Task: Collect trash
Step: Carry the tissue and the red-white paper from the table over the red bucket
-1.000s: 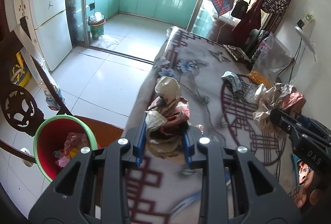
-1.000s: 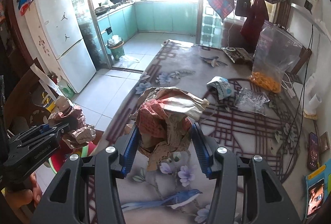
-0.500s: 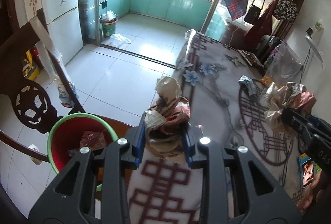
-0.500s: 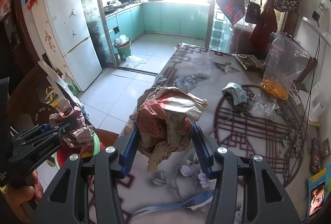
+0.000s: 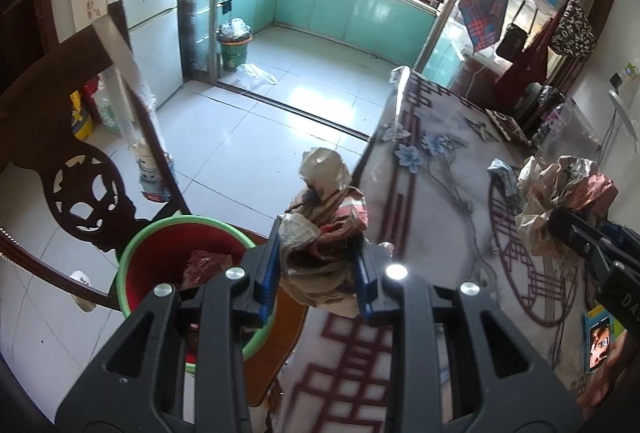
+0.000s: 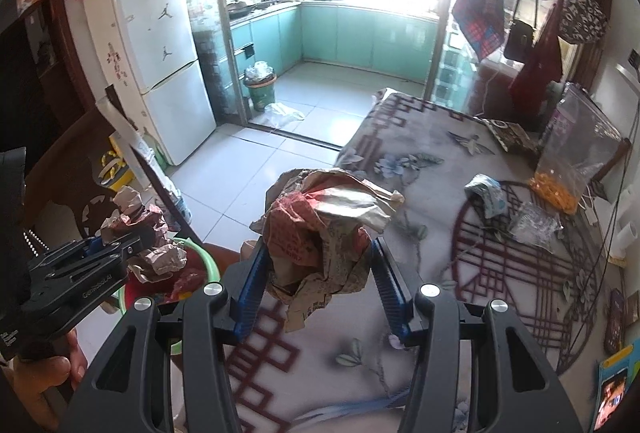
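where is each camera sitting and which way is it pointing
Left wrist: on the left gripper, facing the kitchen over the table edge and bin; it clamps a paper wad, and the right gripper shows alongside.
Right wrist: on the right gripper, facing the same way above the table; it clamps a bigger paper wad, with the left gripper and a hand visible.
Shared: table, bin, fridge, kitchen.

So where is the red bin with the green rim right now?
In the left wrist view the red bin sits low left, on the floor beside the table edge, in front of the dark wooden chair.
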The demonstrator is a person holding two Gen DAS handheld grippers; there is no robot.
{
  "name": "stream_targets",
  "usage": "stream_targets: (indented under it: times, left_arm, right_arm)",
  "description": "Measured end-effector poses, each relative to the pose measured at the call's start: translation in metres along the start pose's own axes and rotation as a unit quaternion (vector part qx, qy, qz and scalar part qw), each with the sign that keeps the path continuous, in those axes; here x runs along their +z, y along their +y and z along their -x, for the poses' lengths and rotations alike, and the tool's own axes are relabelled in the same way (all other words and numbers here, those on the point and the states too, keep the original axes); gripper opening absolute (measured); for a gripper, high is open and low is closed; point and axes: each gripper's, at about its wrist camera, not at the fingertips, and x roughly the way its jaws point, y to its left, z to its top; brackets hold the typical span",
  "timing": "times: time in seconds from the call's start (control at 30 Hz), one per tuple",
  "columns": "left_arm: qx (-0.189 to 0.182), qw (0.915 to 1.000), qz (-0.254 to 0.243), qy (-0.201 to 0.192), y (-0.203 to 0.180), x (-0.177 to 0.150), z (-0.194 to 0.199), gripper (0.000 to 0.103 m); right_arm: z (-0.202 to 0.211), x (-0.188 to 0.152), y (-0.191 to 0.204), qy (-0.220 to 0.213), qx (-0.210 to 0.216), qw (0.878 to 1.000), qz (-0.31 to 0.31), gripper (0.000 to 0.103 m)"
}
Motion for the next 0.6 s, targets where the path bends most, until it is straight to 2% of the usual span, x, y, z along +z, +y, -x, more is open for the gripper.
stream_targets:
  times: [0.6]
  left_arm:
    - [0.075, 0.9963, 0.038, -0.017, 0.069, -0.002, 0.015, 0.03]
  right_arm:
    - [-0.031, 0.017, 0.068, 0.013, 0.05, 0.997, 0.057, 0.05]
